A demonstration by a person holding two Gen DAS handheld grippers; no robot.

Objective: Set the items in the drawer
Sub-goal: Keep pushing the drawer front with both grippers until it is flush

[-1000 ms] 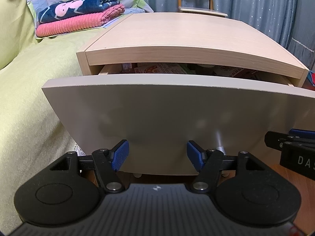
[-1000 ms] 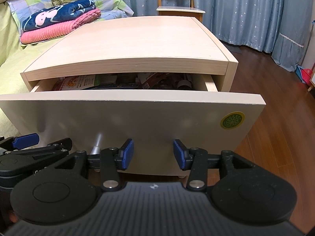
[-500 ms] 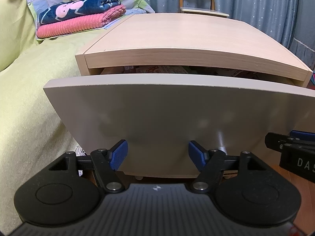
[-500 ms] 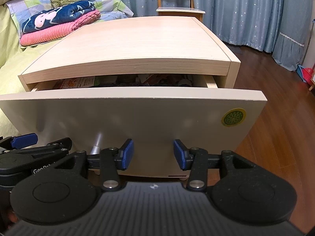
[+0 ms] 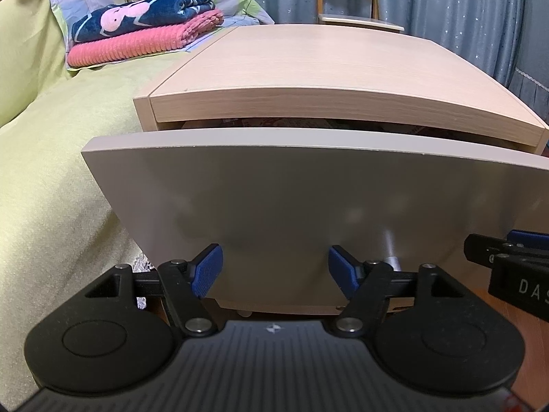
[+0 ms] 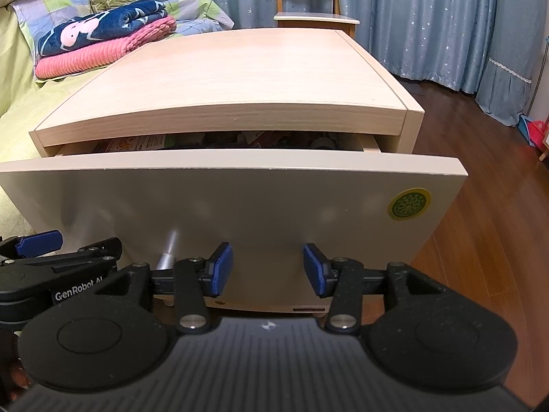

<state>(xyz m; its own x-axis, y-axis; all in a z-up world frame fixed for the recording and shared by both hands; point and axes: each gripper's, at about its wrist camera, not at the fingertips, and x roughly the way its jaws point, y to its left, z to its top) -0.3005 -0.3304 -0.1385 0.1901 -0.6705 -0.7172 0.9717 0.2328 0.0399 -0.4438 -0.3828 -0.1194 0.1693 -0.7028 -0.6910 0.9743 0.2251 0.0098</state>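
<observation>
- left gripper [image 5: 273, 269], black with blue pads, has its jaws spread wide and holds nothing; its fingertips sit at the lower edge of the pale grey-white drawer front [image 5: 308, 199].
- right gripper [image 6: 267, 267], the same make, is likewise spread and empty, low against the drawer front, just beside the left gripper.
- drawer front stands slightly out from the light wooden bedside cabinet [image 6: 223, 79], leaving a narrow gap.
- packets and small items [image 6: 212, 140] lie inside the drawer, seen through that gap.
- round green-and-yellow sticker [image 6: 408, 203] sits on the drawer front's right side.
- folded pink and navy blankets [image 6: 103, 44] lie on the green bed, left of the cabinet.
</observation>
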